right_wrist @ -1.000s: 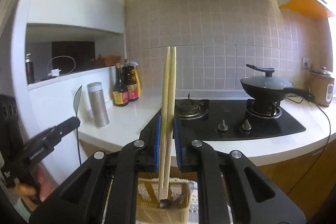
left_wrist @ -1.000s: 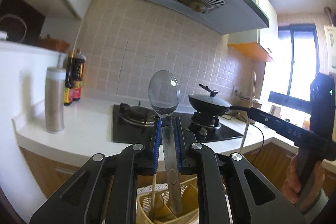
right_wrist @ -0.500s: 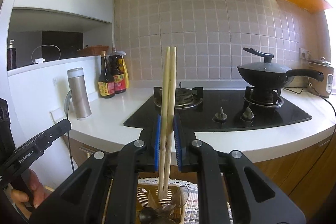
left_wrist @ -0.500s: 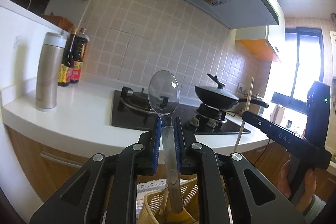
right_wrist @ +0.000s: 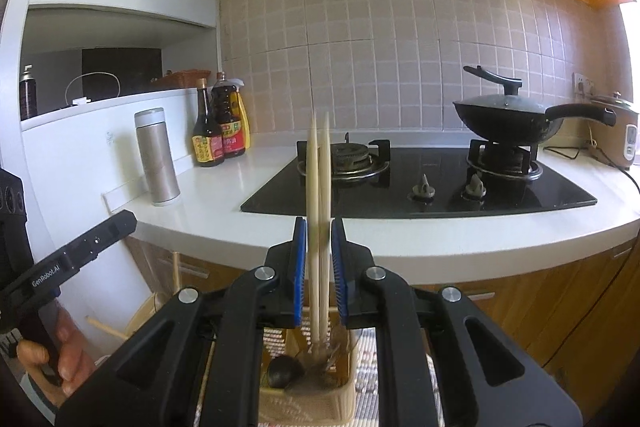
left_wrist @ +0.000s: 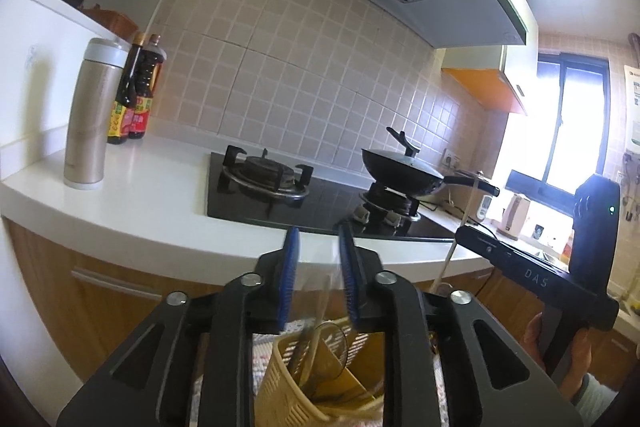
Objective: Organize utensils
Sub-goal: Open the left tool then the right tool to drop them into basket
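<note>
Since the earlier frame, the left wrist view shows the spoon (left_wrist: 320, 339) gone from the left gripper (left_wrist: 319, 271), whose jaws are opening with nothing pinched; it now lies blurred in the yellow holder (left_wrist: 288, 371) below the counter (left_wrist: 132, 203) front edge. A tilted landing could tip that light holder. "DAS" reads on the other gripper's body.

From the right wrist view, the right gripper (right_wrist: 319, 267) has sunk; its pads look barely apart around the chopsticks (right_wrist: 319, 227), tips inside the holder. Released askew, they could splay or miss. "GenRobot.AI" reads on the left gripper.
</note>
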A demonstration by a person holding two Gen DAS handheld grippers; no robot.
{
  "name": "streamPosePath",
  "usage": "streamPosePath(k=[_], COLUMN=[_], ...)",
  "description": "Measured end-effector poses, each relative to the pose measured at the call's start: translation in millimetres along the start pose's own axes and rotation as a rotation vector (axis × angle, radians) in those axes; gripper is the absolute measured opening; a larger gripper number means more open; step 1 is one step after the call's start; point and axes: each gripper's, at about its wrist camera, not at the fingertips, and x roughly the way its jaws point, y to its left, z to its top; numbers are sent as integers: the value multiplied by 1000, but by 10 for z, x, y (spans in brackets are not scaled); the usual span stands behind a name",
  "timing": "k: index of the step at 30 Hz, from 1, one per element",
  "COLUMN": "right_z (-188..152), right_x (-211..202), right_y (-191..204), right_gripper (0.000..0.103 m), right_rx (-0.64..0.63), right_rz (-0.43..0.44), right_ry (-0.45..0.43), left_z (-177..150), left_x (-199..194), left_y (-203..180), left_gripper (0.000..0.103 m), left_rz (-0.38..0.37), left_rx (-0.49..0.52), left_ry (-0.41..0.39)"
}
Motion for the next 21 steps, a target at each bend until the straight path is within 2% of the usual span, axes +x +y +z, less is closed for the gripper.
streamPosePath(k=[3, 11, 13, 18, 21], right_z=[2, -25, -36, -120, -210], right_x=[-113, -525, -646, -916, -1048], right_y=[-18, -26, -16, 13, 24], right_gripper=[11, 27, 30, 32, 46], right_rx=[21, 54, 61, 72, 81], right_rz=[19, 27, 28, 13, -11], right_ry=[14, 38, 48, 75, 111], left_z=[35, 136, 157, 150, 119], left_x=[-125, -623, -751, -1013, -1123], left_y=[-42, -319, -384, -503, -584], left_gripper=[31, 48, 60, 67, 76], left_rz=[4, 1, -20, -56, -52], left_rx=[8, 56, 51, 31, 39], left_ry=[-4, -25, -17, -11, 0])
